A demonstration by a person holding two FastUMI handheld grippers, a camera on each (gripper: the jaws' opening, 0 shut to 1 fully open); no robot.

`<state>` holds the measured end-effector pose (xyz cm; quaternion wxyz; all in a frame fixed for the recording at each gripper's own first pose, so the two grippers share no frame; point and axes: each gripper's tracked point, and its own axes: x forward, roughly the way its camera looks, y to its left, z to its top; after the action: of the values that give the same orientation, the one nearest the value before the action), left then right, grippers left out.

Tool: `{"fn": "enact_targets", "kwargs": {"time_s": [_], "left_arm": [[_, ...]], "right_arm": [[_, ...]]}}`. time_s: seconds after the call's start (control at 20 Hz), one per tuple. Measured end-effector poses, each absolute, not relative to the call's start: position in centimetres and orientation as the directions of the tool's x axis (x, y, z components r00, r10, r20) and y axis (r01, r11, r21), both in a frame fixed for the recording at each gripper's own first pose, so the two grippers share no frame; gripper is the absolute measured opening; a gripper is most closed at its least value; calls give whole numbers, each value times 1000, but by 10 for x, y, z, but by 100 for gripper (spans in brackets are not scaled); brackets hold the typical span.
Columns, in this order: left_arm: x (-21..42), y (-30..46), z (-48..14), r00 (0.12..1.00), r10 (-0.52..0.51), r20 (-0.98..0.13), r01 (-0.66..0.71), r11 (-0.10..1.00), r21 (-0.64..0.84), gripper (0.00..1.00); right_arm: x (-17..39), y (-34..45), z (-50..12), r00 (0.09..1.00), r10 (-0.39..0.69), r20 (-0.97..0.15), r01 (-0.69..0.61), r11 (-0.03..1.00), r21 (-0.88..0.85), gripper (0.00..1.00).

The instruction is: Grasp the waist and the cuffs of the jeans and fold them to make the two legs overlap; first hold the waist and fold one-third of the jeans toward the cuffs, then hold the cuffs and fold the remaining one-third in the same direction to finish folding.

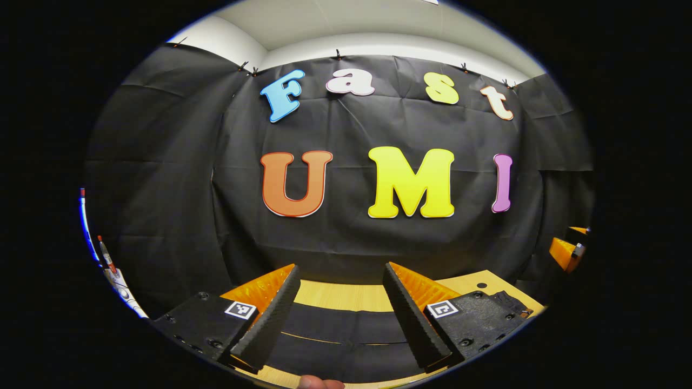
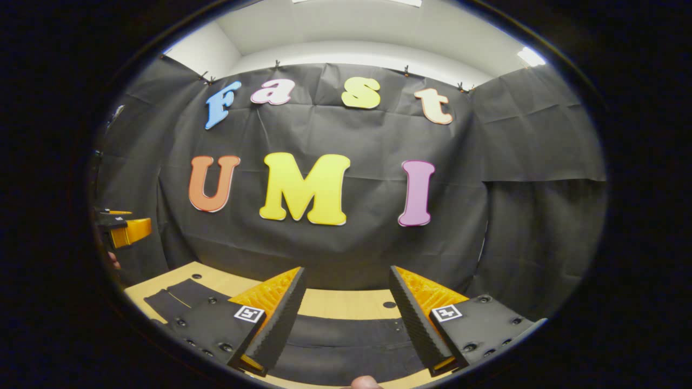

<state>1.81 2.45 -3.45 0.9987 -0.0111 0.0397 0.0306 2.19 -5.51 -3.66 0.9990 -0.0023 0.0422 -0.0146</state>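
Your left gripper (image 1: 338,308) and right gripper (image 2: 346,310) both hung released, jaws spread, nothing between them. The jeans (image 1: 346,329) lay flat on the table (image 1: 346,296) directly below both, long axis crosswise. Neither gripper looked nearer.

My two cameras ride low over the light wooden tabletop (image 1: 346,296), side by side, both facing the black cloth back wall (image 2: 346,243). Both take in that near wall and the tabletop.
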Motion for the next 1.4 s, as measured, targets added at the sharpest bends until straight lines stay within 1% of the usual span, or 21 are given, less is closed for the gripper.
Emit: {"fn": "enact_targets", "kwargs": {"time_s": [0.05, 0.1, 0.2, 0.25, 0.4, 0.45, 0.6, 0.65, 0.7, 0.85, 0.95, 1.1, 1.2, 1.25, 1.3, 1.35, 1.4], "left_arm": [[18, 29, -37, 993, 73, -89, -75, 997, -18, 99], [18, 32, -42, 991, 85, -102, -87, 996, -15, 100], [16, 38, -52, 984, 115, -138, -118, 993, -11, 99], [13, 43, -57, 980, 133, -147, -135, 991, -4, 99], [5, 56, -77, 964, 188, -190, -189, 982, 9, 98], [2, 60, -88, 954, 202, -224, -206, 979, 5, 99], [-6, 79, -118, 921, 234, -312, -264, 963, -58, 99], [-9, 90, -129, 904, 250, -345, -292, 954, -72, 99], [-11, 101, -140, 891, 262, -371, -315, 945, -89, 99], [-20, 135, -176, 839, 298, -455, -396, 908, -135, 99], [-25, 159, -202, 802, 305, -514, -442, 881, -167, 99], [-29, 188, -250, 727, 286, -624, -531, 811, -247, 99], [-34, 200, -280, 664, 252, -704, -606, 733, -309, 99], [-38, 212, -295, 636, 237, -735, -645, 686, -337, 99], [-38, 220, -309, 604, 215, -767, -686, 630, -364, 99], [-38, 226, -323, 576, 191, -795, -724, 571, -387, 99], [-38, 231, -334, 542, 166, -824, -764, 505, -400, 99]], "right_arm": [[23, -68, -42, 994, -42, -96, 41, 999, -6, 94], [24, -81, -49, 992, -53, -112, 52, 999, -6, 94], [24, -107, -64, 987, -68, -147, 68, 998, -5, 94], [26, -117, -74, 983, -70, -170, 71, 997, 0, 96], [27, -145, -105, 970, -73, -231, 77, 997, 7, 94], [28, -155, -117, 962, -81, -259, 85, 996, 3, 96], [27, -174, -151, 928, -90, -362, 106, 994, 27, 96], [26, -181, -162, 912, -104, -397, 125, 992, 29, 94], [24, -187, -172, 898, -113, -424, 142, 989, 38, 96], [24, -192, -199, 859, -136, -494, 175, 984, 33, 96], [23, -191, -217, 829, -133, -543, 184, 982, 40, 96], [28, -187, -248, 763, -120, -635, 232, 968, 96, 96], [25, -193, -270, 714, -122, -690, 278, 953, 120, 96], [24, -196, -277, 691, -125, -712, 298, 947, 123, 94], [24, -199, -285, 671, -132, -730, 319, 940, 123, 94], [25, -202, -291, 654, -139, -744, 340, 932, 124, 99], [26, -206, -295, 634, -147, -759, 367, 921, 128, 94]]}}
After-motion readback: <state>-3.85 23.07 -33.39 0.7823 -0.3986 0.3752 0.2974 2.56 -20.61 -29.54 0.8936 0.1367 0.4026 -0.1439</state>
